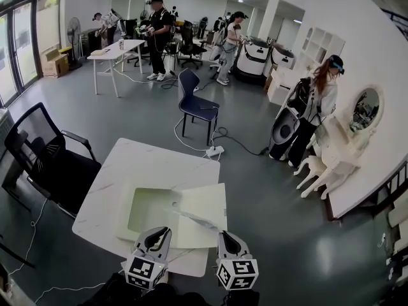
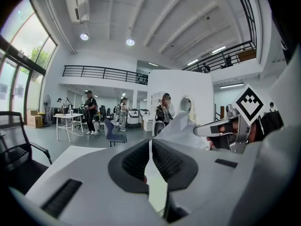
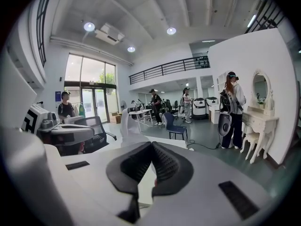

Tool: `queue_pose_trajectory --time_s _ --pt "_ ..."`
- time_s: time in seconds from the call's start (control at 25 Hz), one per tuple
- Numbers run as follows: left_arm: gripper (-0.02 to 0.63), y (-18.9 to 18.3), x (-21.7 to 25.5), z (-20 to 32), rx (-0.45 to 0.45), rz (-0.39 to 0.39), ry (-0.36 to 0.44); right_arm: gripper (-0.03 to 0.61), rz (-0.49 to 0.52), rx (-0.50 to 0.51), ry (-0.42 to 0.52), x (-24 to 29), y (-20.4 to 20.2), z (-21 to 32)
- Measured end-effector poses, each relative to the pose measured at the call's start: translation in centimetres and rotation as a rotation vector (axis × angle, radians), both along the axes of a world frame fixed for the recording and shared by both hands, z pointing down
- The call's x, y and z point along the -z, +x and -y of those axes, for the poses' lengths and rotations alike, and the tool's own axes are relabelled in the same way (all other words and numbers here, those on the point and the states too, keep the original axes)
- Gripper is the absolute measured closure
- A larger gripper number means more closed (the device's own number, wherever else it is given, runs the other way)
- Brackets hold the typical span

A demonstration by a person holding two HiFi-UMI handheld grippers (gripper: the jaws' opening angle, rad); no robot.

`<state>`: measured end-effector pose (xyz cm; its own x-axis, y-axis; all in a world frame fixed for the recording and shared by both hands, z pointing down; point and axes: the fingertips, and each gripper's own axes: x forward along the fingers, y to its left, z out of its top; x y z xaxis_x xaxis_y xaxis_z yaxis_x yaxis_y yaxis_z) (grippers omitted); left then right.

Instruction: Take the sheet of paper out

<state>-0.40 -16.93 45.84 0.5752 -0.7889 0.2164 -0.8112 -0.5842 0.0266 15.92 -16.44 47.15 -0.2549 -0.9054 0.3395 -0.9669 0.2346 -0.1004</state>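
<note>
My left gripper (image 2: 151, 147) has its pads pressed together on a thin pale edge, which I take to be the near rim of the green folder (image 1: 148, 210). I judge that grip is there to anchor the folder. My right gripper (image 3: 151, 147) is closed too, pinching the near corner of the sheet (image 1: 207, 206). The sheet is partly out: it lies skewed over the folder's right side and buckles up between my two grippers, so the pull is not yet finished. Both grippers sit close together at the near edge of the table (image 1: 150, 161), one to hold, one to draw. Left of the table stands a black chair (image 1: 48, 161), beyond it a blue chair (image 1: 197, 104), and people work farther back.
</note>
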Motion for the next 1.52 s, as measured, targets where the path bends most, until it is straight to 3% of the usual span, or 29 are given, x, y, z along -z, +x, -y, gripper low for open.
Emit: queue_pose_trajectory --time_s 0.96,1.52 --pt "0.575 3.1 1.1 -17.0 0.03 -0.01 0.042 0.561 0.008 0.03 0.052 0.7 3.3 -17.8" --pt "0.575 3.2 1.6 -20.3 0.034 -0.012 0.059 0.561 0.009 0.04 0.075 1.5 3.1 -20.8"
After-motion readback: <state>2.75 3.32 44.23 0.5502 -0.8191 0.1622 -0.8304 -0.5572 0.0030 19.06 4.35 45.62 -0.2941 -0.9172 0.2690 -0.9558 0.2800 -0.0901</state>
